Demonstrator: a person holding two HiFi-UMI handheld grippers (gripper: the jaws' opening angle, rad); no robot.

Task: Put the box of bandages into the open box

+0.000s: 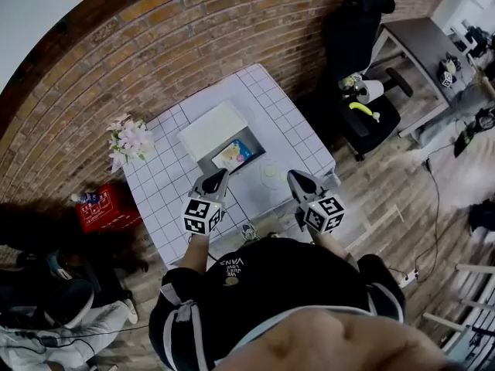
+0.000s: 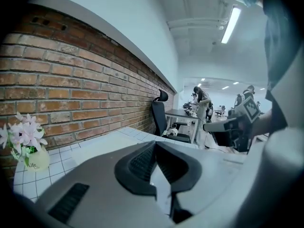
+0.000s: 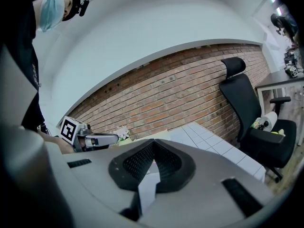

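On the white tiled table (image 1: pixel 278 107) stands the open grey box (image 1: pixel 257 141) with its white lid (image 1: pixel 214 128) flipped back. A colourful box of bandages (image 1: pixel 234 155) lies inside it. My left gripper (image 1: pixel 220 175) hovers just short of the box's near edge; in the left gripper view its jaws (image 2: pixel 155 145) meet with nothing between them. My right gripper (image 1: pixel 295 177) is level with it to the right, over the table's near right part. Its jaws (image 3: pixel 153 142) are likewise pressed together and empty.
A vase of pale flowers (image 1: pixel 129 141) stands at the table's left corner, and a small round white thing (image 1: pixel 271 173) lies between the grippers. A red crate (image 1: pixel 108 205) sits on the floor to the left. A black office chair (image 1: pixel 363 107) is behind the table on the right.
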